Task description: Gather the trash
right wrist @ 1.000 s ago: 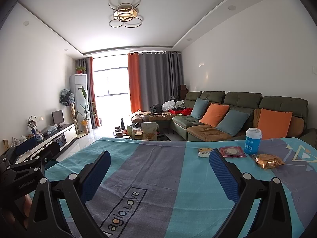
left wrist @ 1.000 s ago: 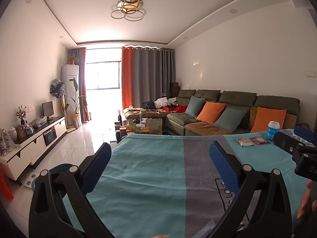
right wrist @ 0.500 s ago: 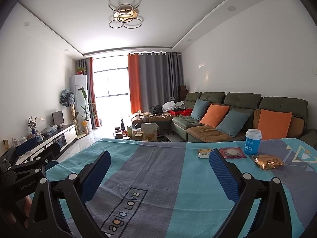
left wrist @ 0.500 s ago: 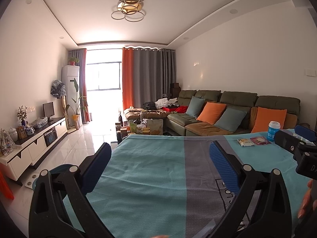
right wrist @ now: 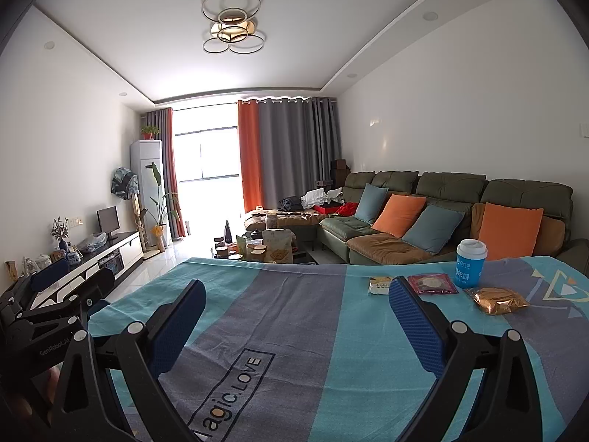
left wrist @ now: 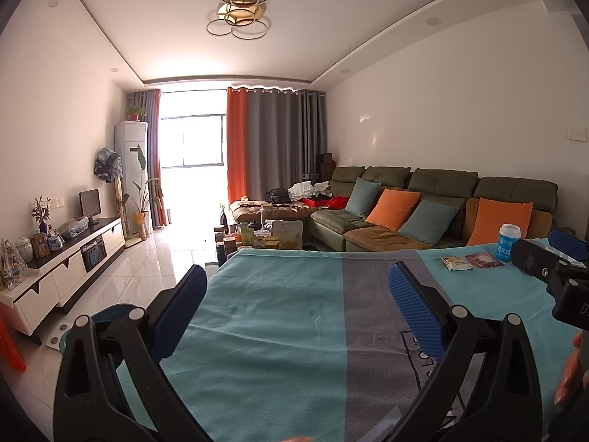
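Several pieces of trash lie on the far right of the teal and grey cloth (right wrist: 294,316): a small white and yellow wrapper (right wrist: 380,284), a red packet (right wrist: 432,283), a crumpled gold wrapper (right wrist: 498,300) and a blue paper cup (right wrist: 471,263) with a white lid. My right gripper (right wrist: 296,291) hangs open over the cloth, short of them and empty. My left gripper (left wrist: 294,280) is open and empty over the cloth's left half. From there the wrapper (left wrist: 456,262), red packet (left wrist: 483,259) and cup (left wrist: 509,242) sit far right, past the right gripper (left wrist: 545,248).
A dark teal round rim (left wrist: 110,313), perhaps a bin, shows on the floor beside the table's left edge. Beyond the table are a cluttered coffee table (right wrist: 265,246), a green sofa (right wrist: 423,221) with cushions and a white TV cabinet (left wrist: 62,269). A hand (left wrist: 570,368) shows at right.
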`<state>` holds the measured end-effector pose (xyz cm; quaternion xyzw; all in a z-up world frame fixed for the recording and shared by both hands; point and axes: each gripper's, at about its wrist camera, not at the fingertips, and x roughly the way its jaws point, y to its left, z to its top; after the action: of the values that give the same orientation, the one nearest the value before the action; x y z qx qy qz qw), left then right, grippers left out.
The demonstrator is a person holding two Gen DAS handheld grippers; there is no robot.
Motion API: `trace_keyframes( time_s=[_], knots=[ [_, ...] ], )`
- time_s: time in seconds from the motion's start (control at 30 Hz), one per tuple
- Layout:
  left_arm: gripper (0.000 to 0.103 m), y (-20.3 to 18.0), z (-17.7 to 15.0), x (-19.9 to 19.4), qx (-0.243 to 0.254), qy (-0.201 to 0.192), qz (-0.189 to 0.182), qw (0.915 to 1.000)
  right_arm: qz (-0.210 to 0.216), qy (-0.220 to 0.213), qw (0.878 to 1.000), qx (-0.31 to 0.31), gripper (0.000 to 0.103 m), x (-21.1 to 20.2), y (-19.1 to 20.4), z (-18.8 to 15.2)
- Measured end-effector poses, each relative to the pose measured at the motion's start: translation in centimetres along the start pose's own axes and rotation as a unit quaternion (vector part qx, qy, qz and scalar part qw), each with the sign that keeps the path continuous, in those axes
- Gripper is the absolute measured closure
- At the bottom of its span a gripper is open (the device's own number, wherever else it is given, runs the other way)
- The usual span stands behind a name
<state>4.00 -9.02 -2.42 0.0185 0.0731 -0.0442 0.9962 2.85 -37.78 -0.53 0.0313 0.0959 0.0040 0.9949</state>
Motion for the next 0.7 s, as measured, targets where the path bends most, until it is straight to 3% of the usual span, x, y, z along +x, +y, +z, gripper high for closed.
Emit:
trace_keyframes(
  time_s=[0.7],
  knots=[
    [0.006, 0.18, -0.07, 0.16, -0.002, 0.001, 0.000, 1.0000, 0.001, 0.000, 1.000, 0.002, 0.007, 0.09, -0.04, 0.02]
  ],
)
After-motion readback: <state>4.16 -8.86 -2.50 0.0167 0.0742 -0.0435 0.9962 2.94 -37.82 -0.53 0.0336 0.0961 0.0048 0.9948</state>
